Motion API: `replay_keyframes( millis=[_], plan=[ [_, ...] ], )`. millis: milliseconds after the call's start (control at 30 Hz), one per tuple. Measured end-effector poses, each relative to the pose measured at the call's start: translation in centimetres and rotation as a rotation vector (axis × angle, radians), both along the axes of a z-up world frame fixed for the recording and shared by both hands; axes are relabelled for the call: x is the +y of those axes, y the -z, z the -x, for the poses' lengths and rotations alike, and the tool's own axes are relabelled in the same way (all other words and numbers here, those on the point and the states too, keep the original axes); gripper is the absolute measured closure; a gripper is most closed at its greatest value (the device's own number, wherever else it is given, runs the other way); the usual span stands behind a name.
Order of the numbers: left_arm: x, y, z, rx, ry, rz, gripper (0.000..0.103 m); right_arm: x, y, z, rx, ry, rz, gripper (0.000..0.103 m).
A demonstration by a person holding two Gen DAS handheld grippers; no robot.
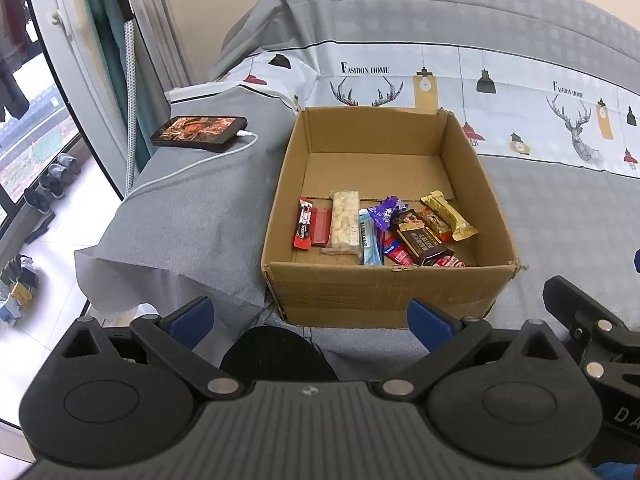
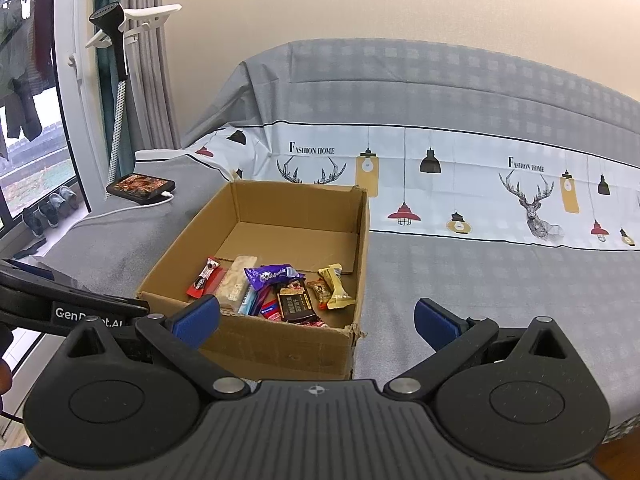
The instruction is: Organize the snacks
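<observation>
The snacks all lie in the cardboard box, bunched along its near wall, with the far half of the floor bare. From my left view the box sits at twelve o'clock; from my right view it sits at about eleven. I see no loose wrappers on the bed around it, so I judge the gathering done or close to it. What may be left is sorting inside: the red sticks and pale bar at nine o'clock lie fairly straight, while the purple, brown and gold packs at three o'clock overlap in a heap.

My left gripper hangs just short of the box's near wall, blue pads spread wide, holding and touching nothing. My right gripper is equally spread and empty, by the box's near right corner.
</observation>
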State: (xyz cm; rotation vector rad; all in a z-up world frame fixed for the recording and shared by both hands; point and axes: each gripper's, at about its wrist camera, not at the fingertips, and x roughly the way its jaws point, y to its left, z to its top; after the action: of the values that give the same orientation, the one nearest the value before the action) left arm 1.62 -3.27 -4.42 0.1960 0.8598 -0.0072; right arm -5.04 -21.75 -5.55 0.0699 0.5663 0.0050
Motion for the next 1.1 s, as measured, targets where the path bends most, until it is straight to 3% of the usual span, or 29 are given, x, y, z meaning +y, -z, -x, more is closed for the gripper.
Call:
replay_keyframes(
  millis=[700, 867, 1100],
  plan=[
    [-0.41, 0.2, 0.53, -0.012, 0.01, -0.01, 0.0, 0.0, 0.02, -0.06, 0.0, -0.003, -0.001, 0.001],
    [-0.4, 0.12, 0.7, -0.061, 0.013, -0.031, 0.0, -0.02, 0.05, -0.07, 0.001, -0.003, -0.001, 0.001],
    [-0.28, -0.09, 0.76, -0.068, 0.015, -0.013, 0.0, 0.01, 0.04, -0.07, 0.003, -0.004, -0.002, 0.001]
  ],
)
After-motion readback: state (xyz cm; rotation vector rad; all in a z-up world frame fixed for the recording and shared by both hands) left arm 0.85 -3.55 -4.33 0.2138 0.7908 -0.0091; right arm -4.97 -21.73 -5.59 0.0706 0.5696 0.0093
